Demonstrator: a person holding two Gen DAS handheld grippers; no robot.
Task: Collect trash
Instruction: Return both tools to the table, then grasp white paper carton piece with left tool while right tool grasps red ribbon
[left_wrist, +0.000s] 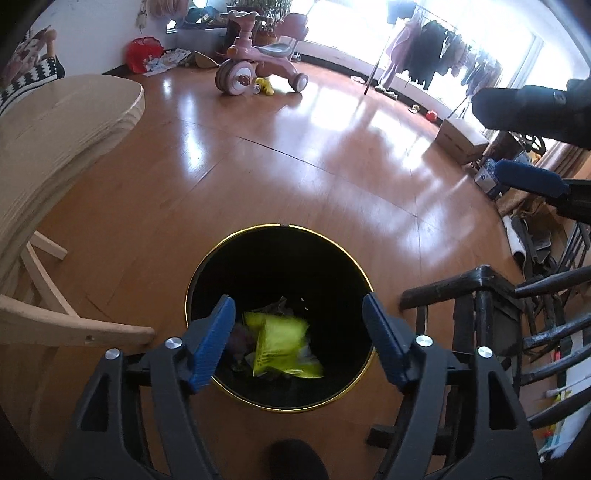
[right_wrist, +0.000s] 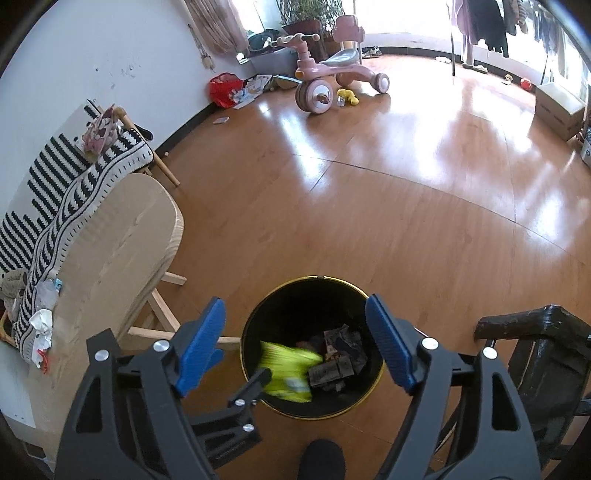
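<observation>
Both grippers hang over the bin, jaws spread wide with nothing pinched between the blue pads.

From the left wrist camera, the left gripper (left_wrist: 299, 338) frames a round black trash bin (left_wrist: 236, 240) with a thin gold rim, standing on the shiny wooden floor (left_wrist: 295, 155). A bright yellow-green wrapper (left_wrist: 280, 347) lies in the bin, smeared by motion blur, so any print on it is unreadable. Darker scraps show around it, too dim to name. The right gripper's (left_wrist: 491, 144) two fingers poke in at the right edge, cut off by the frame. A pale wooden table (left_wrist: 55, 129) curves along the left, and a black chair (left_wrist: 476, 295) sits just beside the bin on the right.

From the right wrist camera, the right gripper (right_wrist: 295, 341) stands above the same bin (right_wrist: 255, 325). Here the wrapper (right_wrist: 291, 373) sits to the left inside, again blurred, and beside it crumpled brownish trash (right_wrist: 340, 358) shows far more clearly. One finger of the left gripper (right_wrist: 255, 380) reaches up to the wrapper's edge; whether it touches, I cannot tell. This view alone shows a striped black-and-white cloth (right_wrist: 74, 184) and crumpled white litter (right_wrist: 40, 321) on the table (right_wrist: 122, 240). A pink tricycle (right_wrist: 325, 81) stands well apart in both views.
</observation>
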